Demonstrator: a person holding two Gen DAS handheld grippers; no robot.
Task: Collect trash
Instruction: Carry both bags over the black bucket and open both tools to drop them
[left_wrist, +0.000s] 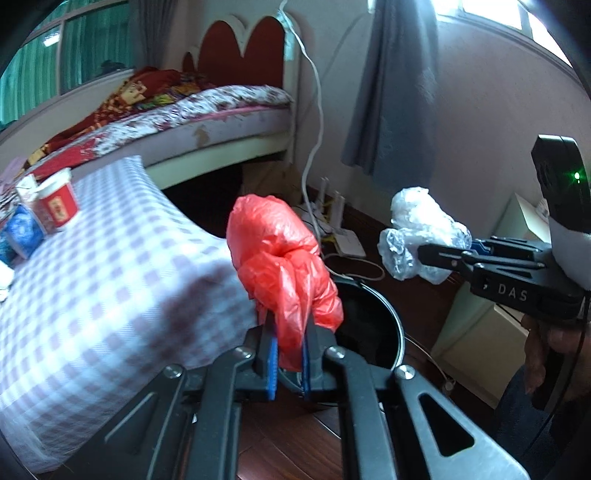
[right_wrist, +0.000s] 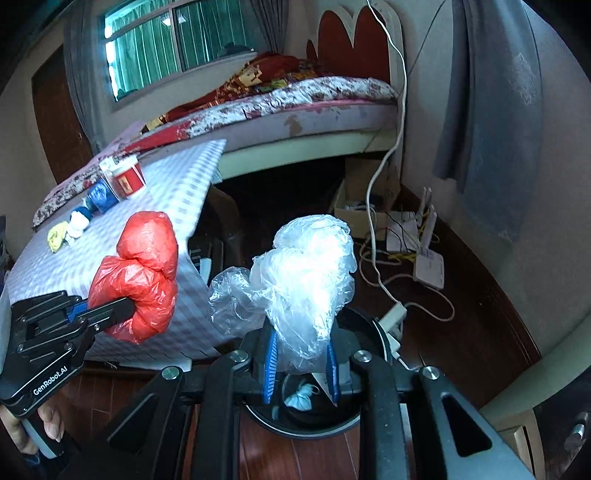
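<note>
Bedroom with a checked-cloth desk (left_wrist: 110, 258) beside a bed (left_wrist: 207, 110). Left gripper (left_wrist: 290, 354) pinches a crumpled red plastic bag (left_wrist: 280, 258); right gripper (right_wrist: 301, 369) pinches a clear plastic bag (right_wrist: 306, 273). Both hang above a black bin (left_wrist: 373, 325) on the floor.

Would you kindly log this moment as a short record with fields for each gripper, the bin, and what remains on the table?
left gripper: shut on red plastic bag, crumpled, held just above the bin's rim
right gripper: shut on clear plastic bag, bunched, held over the bin
bin: black, round, on the wooden floor beside the table; a pale wad lies inside
table: checked cloth; red cup, blue crumpled item and small scraps still on it
</note>
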